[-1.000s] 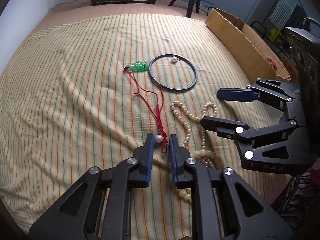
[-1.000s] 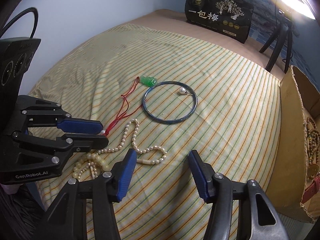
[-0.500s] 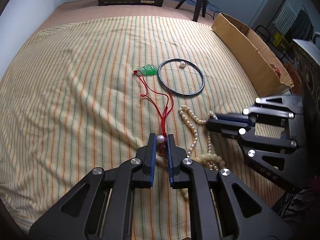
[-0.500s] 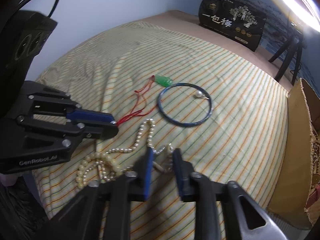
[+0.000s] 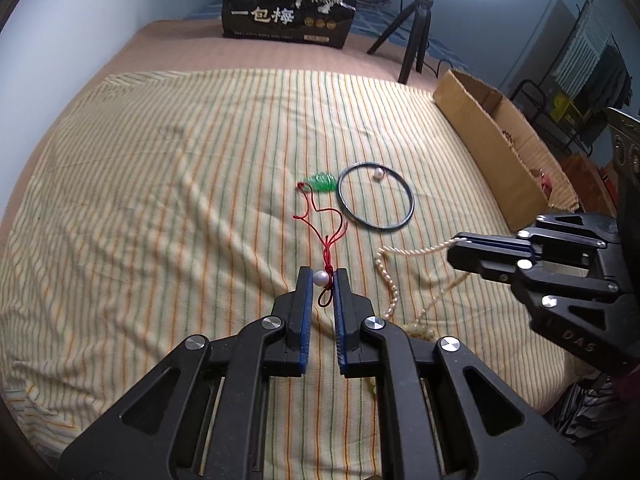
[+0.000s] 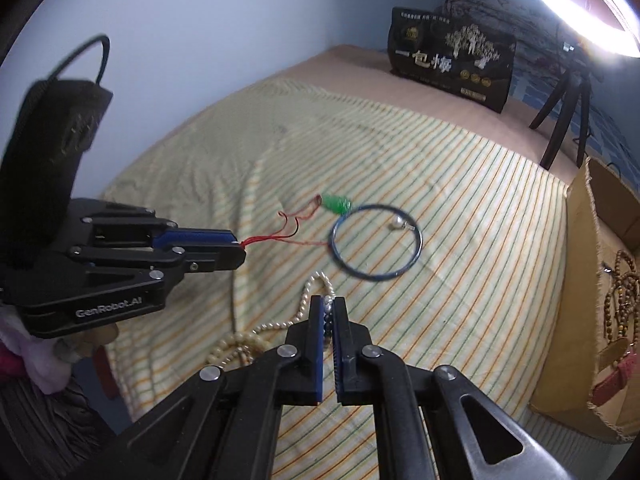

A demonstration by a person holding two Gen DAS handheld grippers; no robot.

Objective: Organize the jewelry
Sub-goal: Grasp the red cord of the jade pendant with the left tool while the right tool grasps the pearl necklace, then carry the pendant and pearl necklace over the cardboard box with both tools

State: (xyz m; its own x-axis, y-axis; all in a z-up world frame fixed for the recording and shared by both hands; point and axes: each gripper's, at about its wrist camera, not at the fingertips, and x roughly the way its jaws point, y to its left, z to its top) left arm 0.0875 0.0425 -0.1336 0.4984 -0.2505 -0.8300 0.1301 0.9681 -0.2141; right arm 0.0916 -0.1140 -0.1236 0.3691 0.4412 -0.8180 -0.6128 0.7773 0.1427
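From the left wrist view, the left gripper [image 5: 321,278] is closed on the white bead of the red cord necklace [image 5: 326,232], whose green pendant [image 5: 320,182] lies far up the striped cloth [image 5: 160,200] beside the dark bangle [image 5: 375,203].

From the right wrist view, the right gripper [image 6: 329,307] is clamped on the pearl strand [image 6: 280,326], near the cardboard box [image 6: 580,320] at right. The step looks like lifting both pieces; next, each probably needs carrying clear without tangling.

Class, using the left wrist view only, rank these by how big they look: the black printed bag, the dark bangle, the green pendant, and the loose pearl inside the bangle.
1. Black printed bag, though farthest away.
2. Dark bangle.
3. Green pendant.
4. Loose pearl, smallest.
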